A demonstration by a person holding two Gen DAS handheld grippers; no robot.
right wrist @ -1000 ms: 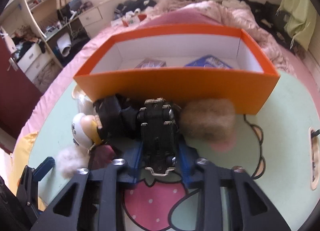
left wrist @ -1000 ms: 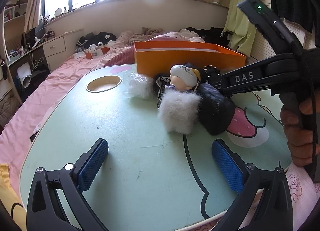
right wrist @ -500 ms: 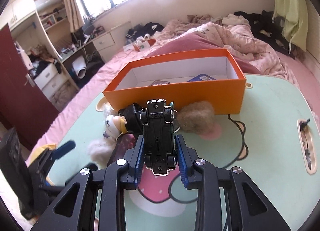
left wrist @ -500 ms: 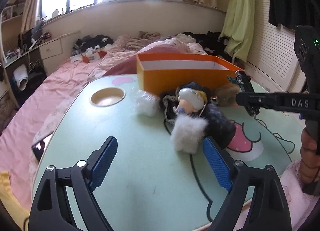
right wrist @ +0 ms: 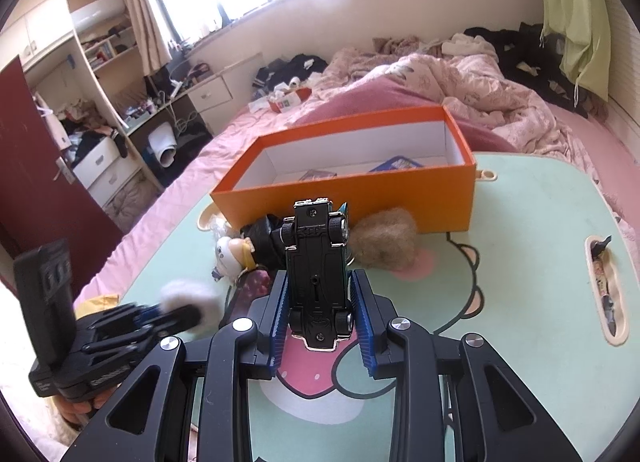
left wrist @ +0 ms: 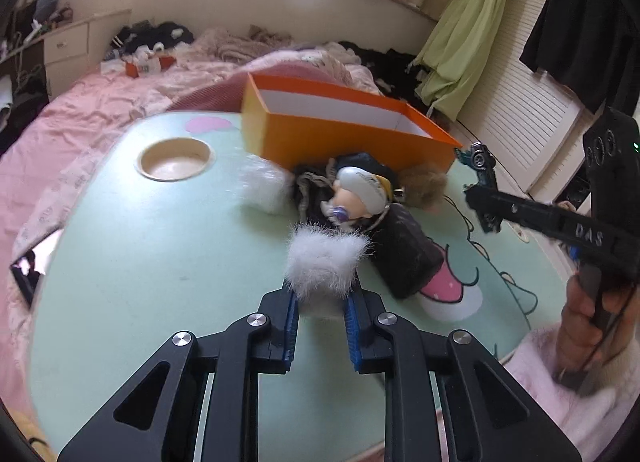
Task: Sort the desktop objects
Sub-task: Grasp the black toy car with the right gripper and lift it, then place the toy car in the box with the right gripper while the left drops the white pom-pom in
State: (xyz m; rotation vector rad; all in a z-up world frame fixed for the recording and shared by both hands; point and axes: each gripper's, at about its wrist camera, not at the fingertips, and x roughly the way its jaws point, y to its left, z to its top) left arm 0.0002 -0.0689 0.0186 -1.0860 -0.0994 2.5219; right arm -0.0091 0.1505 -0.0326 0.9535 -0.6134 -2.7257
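Note:
My left gripper (left wrist: 320, 304) is shut on a white fluffy pompom (left wrist: 324, 262), which sits at the near edge of a pile on the green table (left wrist: 160, 246). My right gripper (right wrist: 320, 302) is shut on a dark toy car (right wrist: 317, 262), underside up, held above the table in front of the orange box (right wrist: 352, 198); the car also shows at the right in the left wrist view (left wrist: 482, 178). The box (left wrist: 340, 134) is open and holds two flat items (right wrist: 394, 164).
The pile holds a duck-head figure (left wrist: 360, 194), a black pouch (left wrist: 404, 250), a brown pompom (right wrist: 384, 242) and another white pompom (left wrist: 266, 186). A round cup recess (left wrist: 174, 160) lies at the table's left. A slot (right wrist: 604, 286) lies at its right. Bedding surrounds the table.
My left gripper moved forward and closed on the white pompom. My right gripper lifted the toy car up and back from the pile, still shut on it.

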